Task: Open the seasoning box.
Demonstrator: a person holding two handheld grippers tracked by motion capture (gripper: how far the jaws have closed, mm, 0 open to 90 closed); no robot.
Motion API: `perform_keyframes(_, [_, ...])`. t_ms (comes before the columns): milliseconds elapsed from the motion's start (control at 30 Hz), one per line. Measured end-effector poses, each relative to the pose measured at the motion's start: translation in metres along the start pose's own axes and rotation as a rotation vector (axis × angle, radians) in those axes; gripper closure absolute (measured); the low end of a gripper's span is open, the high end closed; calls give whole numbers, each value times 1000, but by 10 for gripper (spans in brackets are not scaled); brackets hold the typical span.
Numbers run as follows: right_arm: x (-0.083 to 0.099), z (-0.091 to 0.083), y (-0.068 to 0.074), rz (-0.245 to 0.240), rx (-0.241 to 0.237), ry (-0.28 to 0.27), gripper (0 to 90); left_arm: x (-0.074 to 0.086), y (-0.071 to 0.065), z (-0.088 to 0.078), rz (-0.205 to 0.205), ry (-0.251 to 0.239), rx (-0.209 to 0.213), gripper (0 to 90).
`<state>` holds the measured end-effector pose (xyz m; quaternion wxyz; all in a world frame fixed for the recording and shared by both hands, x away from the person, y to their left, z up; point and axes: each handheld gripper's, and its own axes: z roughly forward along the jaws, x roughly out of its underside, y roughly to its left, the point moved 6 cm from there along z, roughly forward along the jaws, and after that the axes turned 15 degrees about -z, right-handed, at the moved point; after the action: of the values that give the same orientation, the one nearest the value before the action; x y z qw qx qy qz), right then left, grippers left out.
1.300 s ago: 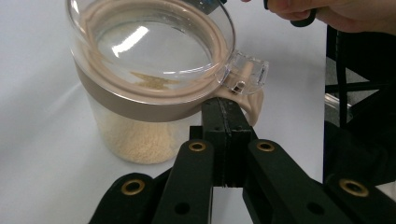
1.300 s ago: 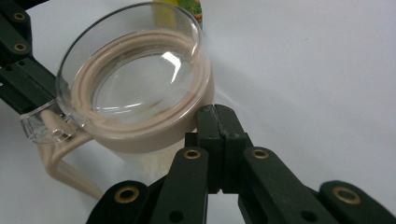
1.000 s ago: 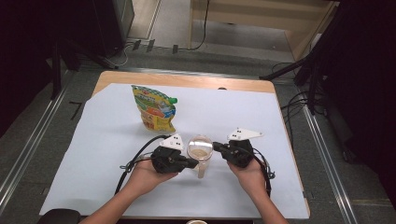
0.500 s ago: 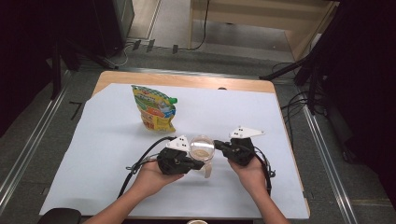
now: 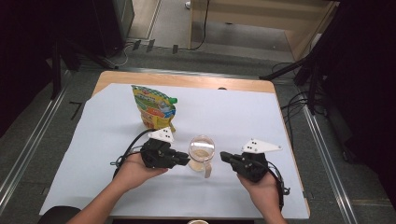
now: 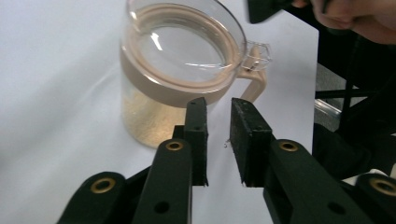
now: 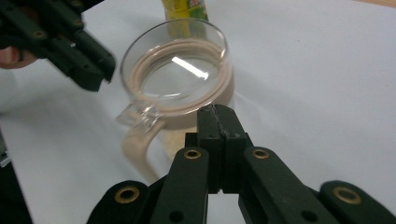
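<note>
White-covered surface (image 5: 93, 154): glass jar (image 5: 201, 154) stands between both grippers. Left gripper (image 6: 218, 140) fingers just parted slightly, empty; right gripper (image 7: 218, 140) fingers closed, empty. Jar is rigid, slippery, fragile: take the handle (image 6: 254, 86).

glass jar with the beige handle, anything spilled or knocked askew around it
Nothing stands out: the glass jar stands upright on the white sheet, lid on, grainy contents inside, no spill visible around it. The snack pouch stands behind it.

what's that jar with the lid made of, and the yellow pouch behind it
Jar: clear, glossy wall, glass or hard plastic; grains show through it. Its lid is see-through with sharp glints, ringed by a matte beige band, probably plastic or silicone. Pouch: thin printed film, shiny and creased, likely plastic.
</note>
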<state>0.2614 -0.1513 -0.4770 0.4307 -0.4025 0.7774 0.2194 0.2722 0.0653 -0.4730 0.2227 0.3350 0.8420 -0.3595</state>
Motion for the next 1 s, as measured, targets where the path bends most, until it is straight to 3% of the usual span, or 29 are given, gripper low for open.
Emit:
perform_keyframes(67, [0, -3, 4, 2, -4, -11, 900, -1, 2, -2, 1, -3, 0, 763])
perform_keyframes(133, [2, -10, 17, -12, -9, -15, 900, -3, 5, -4, 5, -7, -2, 722])
perform_keyframes(400, [8, -5, 45, -52, -59, -17, 900, -7, 15, -10, 9, -41, -15, 566])
perform_keyframes(600, [9, 5, 53, -62, -89, -10, 900, -6, 20, -7, 39, -42, -32, 520])
perform_keyframes(1000, [14, 32, 62, -90, -96, 27, 900, -7, 25, -2, 35, -44, -39, 446])
